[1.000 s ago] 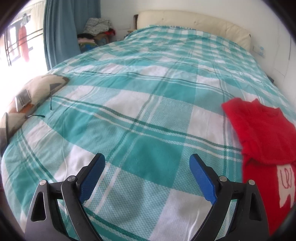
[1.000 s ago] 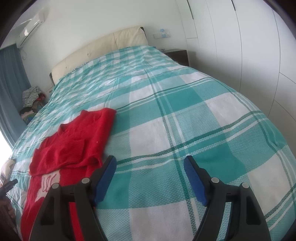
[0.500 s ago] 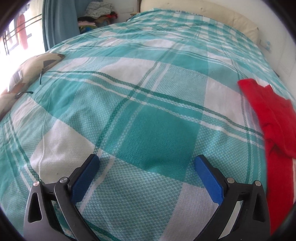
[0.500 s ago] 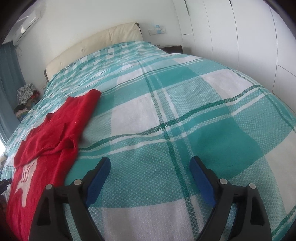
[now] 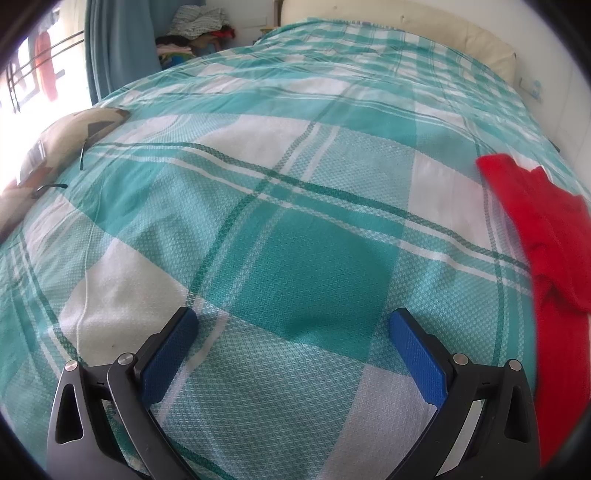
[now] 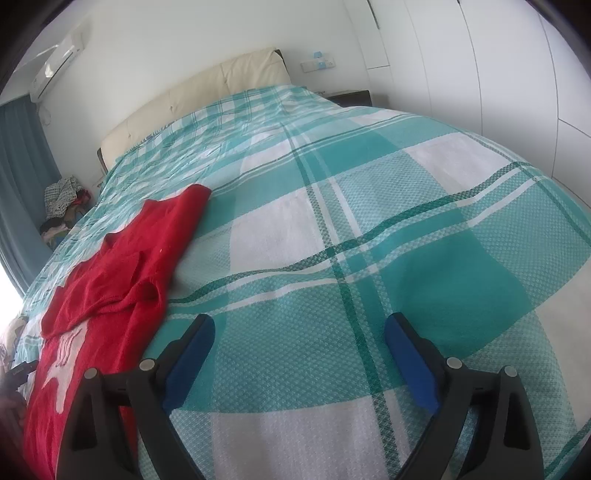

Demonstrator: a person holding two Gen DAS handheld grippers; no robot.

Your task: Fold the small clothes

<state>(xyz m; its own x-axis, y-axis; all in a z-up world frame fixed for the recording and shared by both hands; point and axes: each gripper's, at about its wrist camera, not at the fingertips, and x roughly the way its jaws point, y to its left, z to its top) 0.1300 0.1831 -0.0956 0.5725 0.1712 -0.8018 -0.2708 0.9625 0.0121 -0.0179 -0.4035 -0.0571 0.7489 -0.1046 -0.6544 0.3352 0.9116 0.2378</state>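
While the red sweater (image 6: 122,266) lies flat on the bed (image 6: 369,229) between both views, the left claw (image 5: 293,325) is spread empty; the right claw (image 6: 299,332), also empty, is opening, ready to take edges.

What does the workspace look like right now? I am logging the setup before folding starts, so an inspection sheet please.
Surface: bed under a teal and white checked cover.
Job's things: red sweater with a white motif, lying on the cover, one sleeve across its body.
Clutter: patterned cushion at the bed's window-side edge.
Grippers: left gripper open, nothing between its jaws; right gripper opening, only cover between its jaws.
Cables: thin white cord on the cover.
Surroundings: cream headboard, blue curtain, clothes pile, white wardrobe, air conditioner.
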